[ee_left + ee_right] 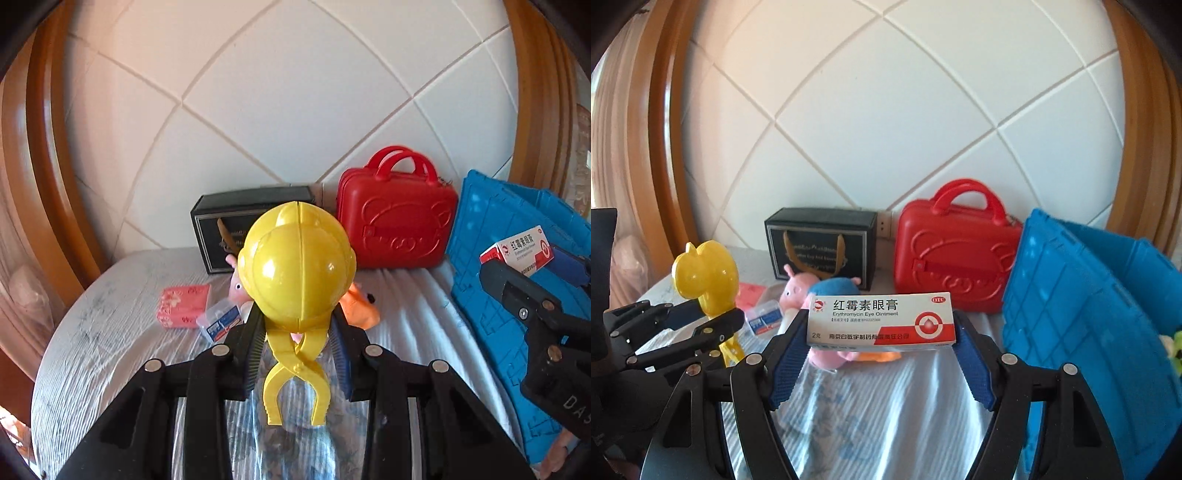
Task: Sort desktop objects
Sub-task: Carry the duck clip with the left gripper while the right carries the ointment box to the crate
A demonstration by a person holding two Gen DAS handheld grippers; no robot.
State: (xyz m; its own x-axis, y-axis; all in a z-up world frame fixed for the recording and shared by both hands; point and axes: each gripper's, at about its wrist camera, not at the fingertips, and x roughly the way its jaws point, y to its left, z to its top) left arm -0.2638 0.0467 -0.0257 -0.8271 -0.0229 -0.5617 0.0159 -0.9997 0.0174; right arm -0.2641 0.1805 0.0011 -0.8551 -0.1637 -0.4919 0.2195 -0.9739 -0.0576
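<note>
The left gripper (297,325) pinches a yellow plastic snowball-maker clamp (297,266), its jaws pressed against the neck just below the round yellow shell, with the scissor-style handles (295,380) hanging down between the black arms; the toy is held up off the bed. The right gripper (881,332) grips an erythromycin eye ointment box (881,319) by its two short ends, blue-padded fingers (786,365) spread wide to the box's length, the printed face turned toward the camera and the box clear of the bedding. In the left wrist view that same box (519,249) shows at the right edge, in front of a blue plastic crate (491,236) that stands tilted at the right side of the bed. Against the white quilted headboard (288,92) with its wooden frame stand a black gift box (822,245) and, just beside it on the right, a red toy suitcase (955,254) with an embossed bear face. In front of the gift box, on the pale striped bedsheet (110,332), lie a pink pig plush toy (798,286), a blue plush piece (833,286), an orange plush piece (360,308), a small clear plastic case with a blue label (219,319) and, to its left, a pink tissue packet (183,304). These smaller items lie close together, well apart from the crate.
</note>
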